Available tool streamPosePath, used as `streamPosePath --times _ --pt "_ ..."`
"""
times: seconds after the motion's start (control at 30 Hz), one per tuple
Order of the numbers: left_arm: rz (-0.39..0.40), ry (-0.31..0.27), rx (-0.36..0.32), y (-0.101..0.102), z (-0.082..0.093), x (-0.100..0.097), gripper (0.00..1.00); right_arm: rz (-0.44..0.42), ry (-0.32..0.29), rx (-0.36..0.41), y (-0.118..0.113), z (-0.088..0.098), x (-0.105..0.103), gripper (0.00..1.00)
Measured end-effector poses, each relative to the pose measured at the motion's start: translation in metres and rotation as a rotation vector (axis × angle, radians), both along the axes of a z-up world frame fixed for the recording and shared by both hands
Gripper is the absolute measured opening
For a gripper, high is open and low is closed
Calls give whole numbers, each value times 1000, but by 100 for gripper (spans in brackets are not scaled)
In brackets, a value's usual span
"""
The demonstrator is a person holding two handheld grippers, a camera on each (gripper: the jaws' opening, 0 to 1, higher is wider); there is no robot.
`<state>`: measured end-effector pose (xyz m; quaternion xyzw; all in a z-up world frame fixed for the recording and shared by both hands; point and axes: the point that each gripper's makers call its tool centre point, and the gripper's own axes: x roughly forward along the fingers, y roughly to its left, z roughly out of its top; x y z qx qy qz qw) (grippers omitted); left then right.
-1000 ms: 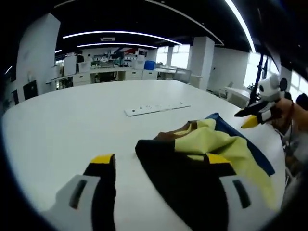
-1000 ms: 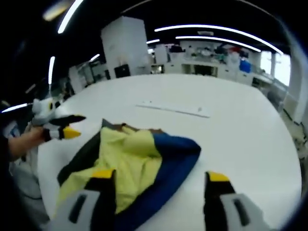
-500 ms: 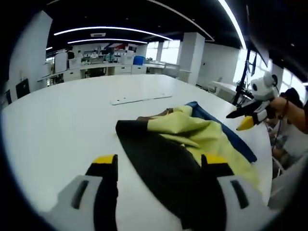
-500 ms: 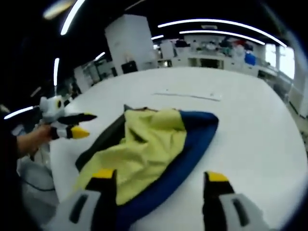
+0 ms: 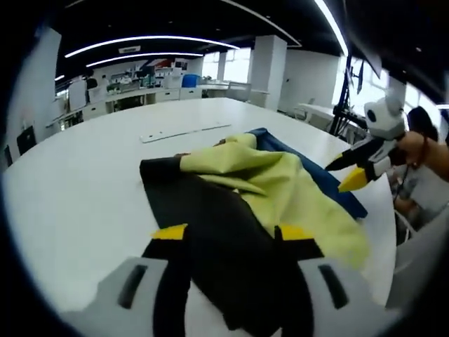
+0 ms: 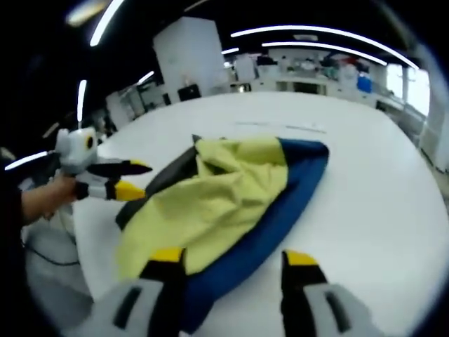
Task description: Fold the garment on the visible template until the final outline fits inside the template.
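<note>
Loosely crumpled yellow-blue-black garment (image 5: 259, 196)

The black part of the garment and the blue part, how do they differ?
In the left gripper view, the black part lies nearest the left claw, spreading wide; the blue part shows as a narrow band along the far edge, nearer the right claw. Both border the yellow middle and rest on the white table.
</note>
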<state>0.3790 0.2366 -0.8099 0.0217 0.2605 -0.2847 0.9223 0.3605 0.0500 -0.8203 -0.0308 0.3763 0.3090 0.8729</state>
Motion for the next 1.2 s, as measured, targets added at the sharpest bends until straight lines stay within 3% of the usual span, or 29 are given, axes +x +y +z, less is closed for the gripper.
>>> streamPosePath --times 0.4,0.7,0.83,1.07,1.2 --pt "20 69 23 -7 -22 -12 14 -89 -11 6 -2 -13 -17 27" --pt "24 78 37 -7 -25 -13 0 -115 -22 -33 -7 -14 -19 0" --pt "27 76 29 -6 -23 -12 0 -104 -33 -42 -5 -14 -20 0" --pt "17 14 74 4 -14 -10 0 -87 -61 -49 -7 -5 -17 0" --pt "47 -3 14 11 4 -5 0 -83 -97 -104 -20 1 -9 0"
